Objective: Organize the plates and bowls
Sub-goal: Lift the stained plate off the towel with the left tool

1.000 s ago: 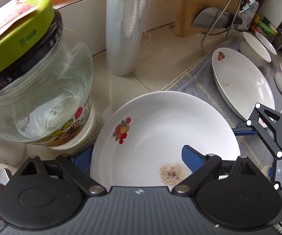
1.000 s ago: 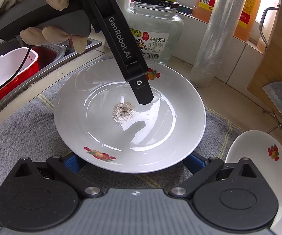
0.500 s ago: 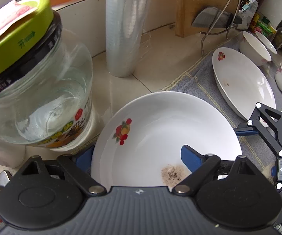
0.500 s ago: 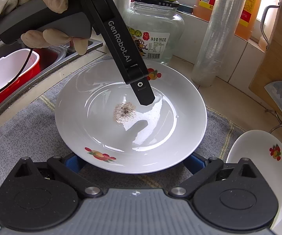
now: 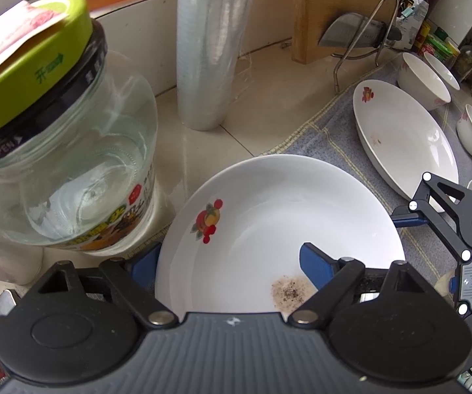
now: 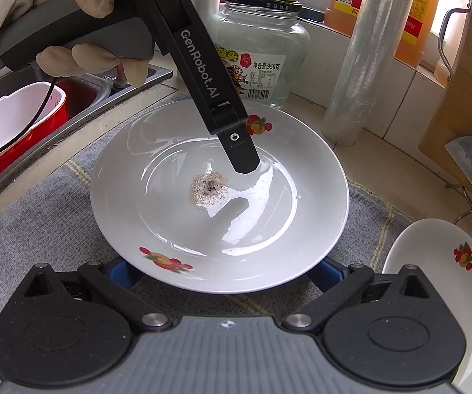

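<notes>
A white plate (image 5: 278,216) with fruit decals and a brown crumb stain lies on the grey mat (image 6: 39,229). My left gripper (image 5: 229,262) straddles its rim: one blue finger (image 5: 314,262) rests inside the dish beside the stain, the other sits outside below the rim. Its jaws are closing, with the rim between them and a wide gap left. In the right wrist view that inner finger (image 6: 242,161) points down into the plate (image 6: 268,229). My right gripper (image 6: 224,271) is open, its blue fingers set wide apart just under the plate's near rim.
A second stained plate (image 5: 406,144) and several white bowls (image 5: 423,82) lie further along the mat. A glass jar (image 5: 72,164) and a film roll (image 5: 209,49) stand close behind the plate. A cleaver (image 5: 351,32) leans on a board. A red tub (image 6: 12,131) sits in the sink.
The left gripper's jaws have narrowed a little, the inner finger creeping along the dish. Both hands and the plate have stayed in place.
</notes>
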Available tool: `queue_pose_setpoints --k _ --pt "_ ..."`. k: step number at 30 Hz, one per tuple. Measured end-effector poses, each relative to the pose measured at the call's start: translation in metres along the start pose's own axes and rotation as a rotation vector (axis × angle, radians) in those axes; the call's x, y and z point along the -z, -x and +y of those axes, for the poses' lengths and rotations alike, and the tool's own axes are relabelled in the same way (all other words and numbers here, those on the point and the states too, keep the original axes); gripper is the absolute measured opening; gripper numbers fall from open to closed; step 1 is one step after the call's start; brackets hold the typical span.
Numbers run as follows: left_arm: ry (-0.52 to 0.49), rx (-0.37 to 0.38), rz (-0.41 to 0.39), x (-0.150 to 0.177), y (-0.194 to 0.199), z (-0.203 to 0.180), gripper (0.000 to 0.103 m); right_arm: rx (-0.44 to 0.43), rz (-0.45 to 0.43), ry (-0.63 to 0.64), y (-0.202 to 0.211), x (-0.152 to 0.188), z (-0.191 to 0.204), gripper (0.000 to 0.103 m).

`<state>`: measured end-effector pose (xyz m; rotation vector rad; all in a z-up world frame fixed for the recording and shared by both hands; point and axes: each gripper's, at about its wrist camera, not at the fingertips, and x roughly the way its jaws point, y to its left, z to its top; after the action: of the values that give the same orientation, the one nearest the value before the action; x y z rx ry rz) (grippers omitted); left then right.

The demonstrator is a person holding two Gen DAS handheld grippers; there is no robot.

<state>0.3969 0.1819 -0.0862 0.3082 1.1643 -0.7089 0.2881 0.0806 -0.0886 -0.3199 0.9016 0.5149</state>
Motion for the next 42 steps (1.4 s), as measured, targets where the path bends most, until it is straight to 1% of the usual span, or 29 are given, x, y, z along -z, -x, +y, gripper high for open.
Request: queue_pose_setpoints --k 12,22,30,42 --pt "0.011 0.013 -0.017 0.007 0.014 -0.002 0.088 0.001 -0.009 0.023 0.007 0.001 0.006 0.103" --pt "0.028 0.004 -0.049 0.024 0.038 -0.016 0.088 -0.012 -0.020 0.034 0.032 0.007 0.017 0.103" --pt "0.051 -0.007 -0.072 0.046 0.058 -0.033 0.088 -0.022 -0.024 0.050 0.051 0.011 0.036 0.103" --pt "0.087 -0.015 -0.076 0.090 0.065 -0.063 0.088 -0.056 0.003 0.072 0.069 0.038 0.066 0.103"
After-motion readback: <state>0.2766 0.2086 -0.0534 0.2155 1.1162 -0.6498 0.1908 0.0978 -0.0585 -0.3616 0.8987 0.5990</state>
